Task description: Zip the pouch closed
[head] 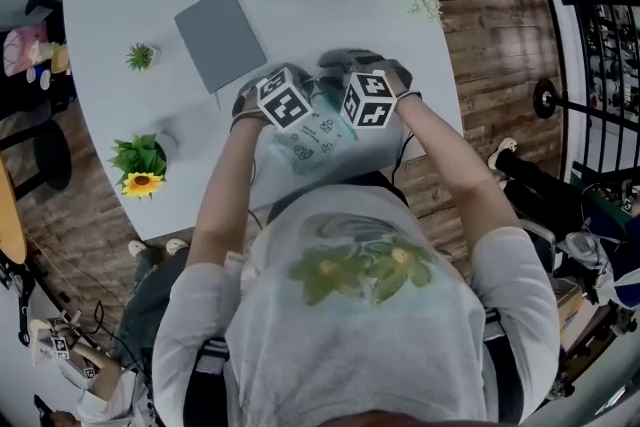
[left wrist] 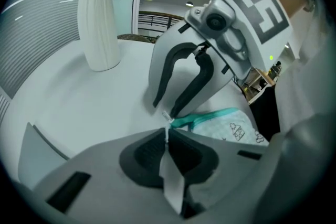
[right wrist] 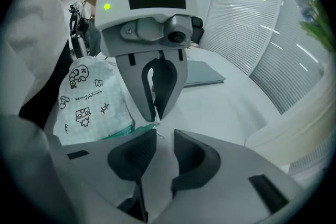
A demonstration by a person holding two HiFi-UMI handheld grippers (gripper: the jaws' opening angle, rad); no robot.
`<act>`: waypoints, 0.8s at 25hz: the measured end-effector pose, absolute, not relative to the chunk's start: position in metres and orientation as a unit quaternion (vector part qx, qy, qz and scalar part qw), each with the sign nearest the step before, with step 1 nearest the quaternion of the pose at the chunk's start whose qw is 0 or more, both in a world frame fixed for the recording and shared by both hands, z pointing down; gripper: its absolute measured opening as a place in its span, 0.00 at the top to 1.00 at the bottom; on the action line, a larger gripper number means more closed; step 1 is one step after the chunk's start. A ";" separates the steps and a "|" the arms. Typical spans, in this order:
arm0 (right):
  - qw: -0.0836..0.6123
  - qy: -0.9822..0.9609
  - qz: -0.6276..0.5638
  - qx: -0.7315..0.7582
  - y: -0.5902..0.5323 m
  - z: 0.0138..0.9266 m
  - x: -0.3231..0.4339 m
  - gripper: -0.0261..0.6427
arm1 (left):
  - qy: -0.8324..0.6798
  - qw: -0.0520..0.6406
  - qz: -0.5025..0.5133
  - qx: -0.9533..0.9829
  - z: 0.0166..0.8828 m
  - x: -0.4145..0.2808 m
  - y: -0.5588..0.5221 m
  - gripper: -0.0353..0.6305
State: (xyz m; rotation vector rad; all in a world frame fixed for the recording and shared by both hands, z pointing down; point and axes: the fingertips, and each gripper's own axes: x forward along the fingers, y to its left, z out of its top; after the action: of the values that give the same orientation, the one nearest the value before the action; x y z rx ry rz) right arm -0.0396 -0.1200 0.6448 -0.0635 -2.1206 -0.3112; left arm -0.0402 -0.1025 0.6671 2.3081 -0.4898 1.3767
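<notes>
The pouch [head: 312, 137], white with small printed doodles and a teal zip [left wrist: 202, 118] along its top, hangs between the two tongs at the near edge of the surface [head: 120, 5], close to the person's chest; whether its underside rests on anything I cannot tell. A small white tab [left wrist: 167, 119] sticks out at the zip's end, right where both tools meet. The left tongs [left wrist: 167, 138] are together, pinching the pouch at that end. The right tongs [right wrist: 164, 147] stand apart, nose to nose with the left ones, the tab just at the mouth of the gap and nothing pressed yet.

The likeliest fault, as I judge it, is a missed pinch: the tab is tiny and sits against one pad, so the right tongs may shut on air or catch fabric instead of the pull. The left hold is thin too; a firm tug along the zip could slip the pouch free, and near the edge it could drop to the floor. The two tools are so close that they may knock together. Slack cloth could also bunch and jam the slider. The grey notebook [head: 220, 37] and the white vase [left wrist: 98, 18] stand well apart and pose no trouble
</notes>
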 end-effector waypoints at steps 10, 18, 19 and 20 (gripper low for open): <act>0.516 -0.821 -0.198 -0.145 -0.113 0.650 -0.040 0.79 | -0.170 0.204 0.497 0.826 0.667 -0.041 -0.102 0.91; 0.534 -0.790 -0.234 -0.192 -0.107 0.656 -0.038 0.84 | -0.170 0.206 0.497 0.826 0.667 -0.040 -0.102 0.91; 0.535 -0.792 -0.226 -0.189 -0.107 0.657 -0.037 0.85 | -0.170 0.207 0.496 0.826 0.668 -0.040 -0.102 0.91; 0.536 -0.794 -0.219 -0.187 -0.107 0.657 -0.036 0.87 | -0.171 0.207 0.496 0.826 0.668 -0.040 -0.102 0.91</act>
State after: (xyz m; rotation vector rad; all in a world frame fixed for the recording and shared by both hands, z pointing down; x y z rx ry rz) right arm -0.0359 -0.1070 0.6570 -0.4450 -1.8903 -0.5209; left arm -0.0401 -0.1017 0.6677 2.2993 -0.4751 1.3805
